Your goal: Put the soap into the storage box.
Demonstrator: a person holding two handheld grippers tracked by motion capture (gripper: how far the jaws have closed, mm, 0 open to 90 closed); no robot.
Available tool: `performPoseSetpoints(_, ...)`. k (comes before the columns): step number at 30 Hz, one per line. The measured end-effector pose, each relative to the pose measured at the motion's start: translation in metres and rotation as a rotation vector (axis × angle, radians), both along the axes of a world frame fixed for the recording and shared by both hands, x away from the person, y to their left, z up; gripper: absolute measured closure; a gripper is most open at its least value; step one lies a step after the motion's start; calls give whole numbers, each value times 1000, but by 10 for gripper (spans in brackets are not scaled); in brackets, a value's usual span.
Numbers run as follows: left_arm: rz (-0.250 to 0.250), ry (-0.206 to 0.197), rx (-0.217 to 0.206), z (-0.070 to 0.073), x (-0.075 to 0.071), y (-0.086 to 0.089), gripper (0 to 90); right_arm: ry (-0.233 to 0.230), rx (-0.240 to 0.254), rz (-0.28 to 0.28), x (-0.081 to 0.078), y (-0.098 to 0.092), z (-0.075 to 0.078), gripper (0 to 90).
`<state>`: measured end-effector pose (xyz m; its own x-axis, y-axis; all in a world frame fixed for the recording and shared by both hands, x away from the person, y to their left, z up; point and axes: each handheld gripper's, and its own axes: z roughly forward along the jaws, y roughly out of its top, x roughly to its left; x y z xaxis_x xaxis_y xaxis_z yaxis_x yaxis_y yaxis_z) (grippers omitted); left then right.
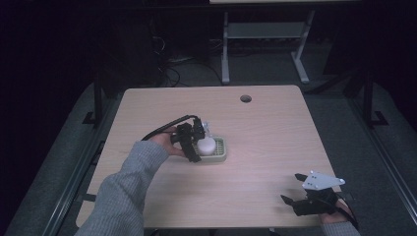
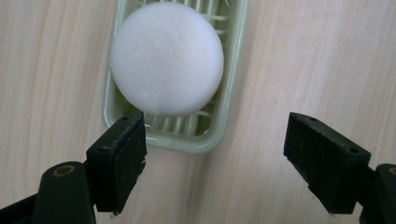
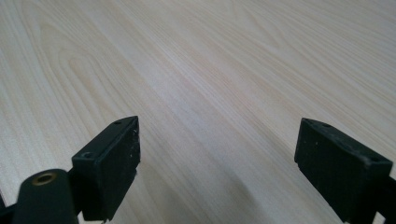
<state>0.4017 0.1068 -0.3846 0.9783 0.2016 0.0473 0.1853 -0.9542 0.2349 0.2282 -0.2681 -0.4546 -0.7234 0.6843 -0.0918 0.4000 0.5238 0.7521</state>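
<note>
A round white soap bar (image 2: 167, 57) lies in a pale green slatted soap dish (image 2: 229, 88) near the middle of the wooden table (image 1: 265, 132). In the high view the soap (image 1: 205, 146) and dish (image 1: 221, 152) sit just right of my left gripper (image 1: 196, 147). That left gripper (image 2: 215, 161) hovers over the dish's near end, open, with nothing between its jaws. My right gripper (image 1: 291, 189) rests at the table's front right corner, open over bare wood (image 3: 219, 158).
A round cable hole (image 1: 245, 98) sits near the table's far edge. Beyond the table stands a grey desk frame (image 1: 265, 34) on a dark floor. Cables (image 1: 162, 129) trail from the left gripper.
</note>
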Motion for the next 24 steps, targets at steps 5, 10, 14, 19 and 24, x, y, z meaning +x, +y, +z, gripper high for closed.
performPoseSetpoints(5, 8, 4, -10, -1, -5, 8, 207, 0, -1, -5, 0, 0, 0, 138)
performPoseSetpoints(10, 12, 0, -15, -1, -12, 14, 207, -4, -1, -5, 0, -1, 0, 138)
performPoseSetpoints(14, 14, -5, -20, -1, -18, 20, 207, -4, -2, -5, 0, 0, -1, 138)
performPoseSetpoints(19, 12, -11, -8, 0, -26, 23, 207, -4, -5, -3, 0, 0, 0, 138)
performPoseSetpoints(24, 14, -26, -26, 2, -33, 29, 207, -6, -8, -4, 0, 0, 0, 138)
